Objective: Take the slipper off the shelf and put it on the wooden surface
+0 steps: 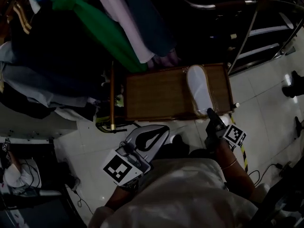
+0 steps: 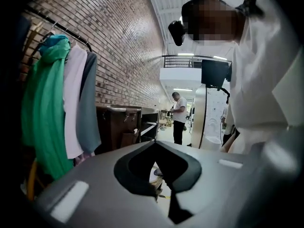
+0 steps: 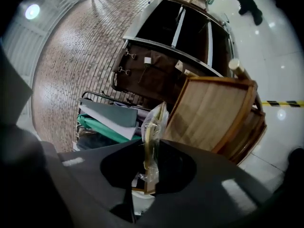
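Note:
A white slipper (image 1: 198,87) in clear plastic lies lengthwise on the right part of the wooden surface (image 1: 156,95). My right gripper (image 1: 209,112) is at the slipper's near end, shut on it. In the right gripper view the thin wrapped edge of the slipper (image 3: 153,127) stands pinched between the dark jaws, with the wooden surface (image 3: 209,113) just beyond. My left gripper (image 1: 164,128) hangs over the floor in front of the wooden surface, shut and empty. In its own view the left gripper (image 2: 164,194) points out into the room.
Clothes (image 1: 109,27) hang on a rail over the back left of the wooden surface. A dark metal shelf frame (image 1: 266,32) stands at the back right. Yellow-black tape (image 1: 243,151) marks the tiled floor. A person (image 2: 179,115) stands far off in the hall.

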`<state>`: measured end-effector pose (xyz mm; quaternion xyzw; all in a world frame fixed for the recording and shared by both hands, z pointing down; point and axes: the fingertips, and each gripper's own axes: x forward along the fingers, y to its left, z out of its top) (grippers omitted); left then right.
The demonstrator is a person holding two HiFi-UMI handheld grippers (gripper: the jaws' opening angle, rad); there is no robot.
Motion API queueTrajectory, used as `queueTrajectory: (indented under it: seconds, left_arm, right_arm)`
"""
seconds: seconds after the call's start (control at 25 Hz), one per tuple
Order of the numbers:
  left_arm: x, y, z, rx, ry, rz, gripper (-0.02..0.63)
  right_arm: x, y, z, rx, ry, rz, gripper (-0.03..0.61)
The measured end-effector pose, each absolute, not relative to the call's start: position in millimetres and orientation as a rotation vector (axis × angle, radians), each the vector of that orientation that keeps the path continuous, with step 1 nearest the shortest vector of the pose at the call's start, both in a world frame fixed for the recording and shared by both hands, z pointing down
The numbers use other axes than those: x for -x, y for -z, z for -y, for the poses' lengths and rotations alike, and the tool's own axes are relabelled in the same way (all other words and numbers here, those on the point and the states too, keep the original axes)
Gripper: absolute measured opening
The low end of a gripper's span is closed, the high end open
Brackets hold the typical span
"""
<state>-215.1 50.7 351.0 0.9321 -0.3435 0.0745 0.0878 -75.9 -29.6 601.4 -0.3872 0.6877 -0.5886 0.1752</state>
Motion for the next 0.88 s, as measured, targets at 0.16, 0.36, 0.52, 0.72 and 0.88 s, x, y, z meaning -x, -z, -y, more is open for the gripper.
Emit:
queueTrajectory:
  seconds: [0.16,0.36,0.52,0.72,0.88]
  left_arm:
    - [259,-353,-37,-2.765,-0.188,0.993,-0.003]
    - [280,-358,-25,-2.769,-0.139,0.924,-0.003]
    - [281,-371,-27,-2.733,-0.114,0.831,-0.003]
    - [277,-385,-21,-2.704,-0.113,0.765,-0.003]
    - [274,-374,-17,-2.757,-0.078,0.821,-0.003]
  right_arm:
    - [109,-641,43,1.187,1.645,-1.971,0.069]
    - [119,-681,43,1.42,1.732,-1.966,0.087]
    - [106,-696,35,1.644,1.78,-1.948,0.203]
    - [84,-692,18,1.846,1.769,-1.919,0.321]
    - [60,-662,-1,1.88,1.647,-1.952,0.318]
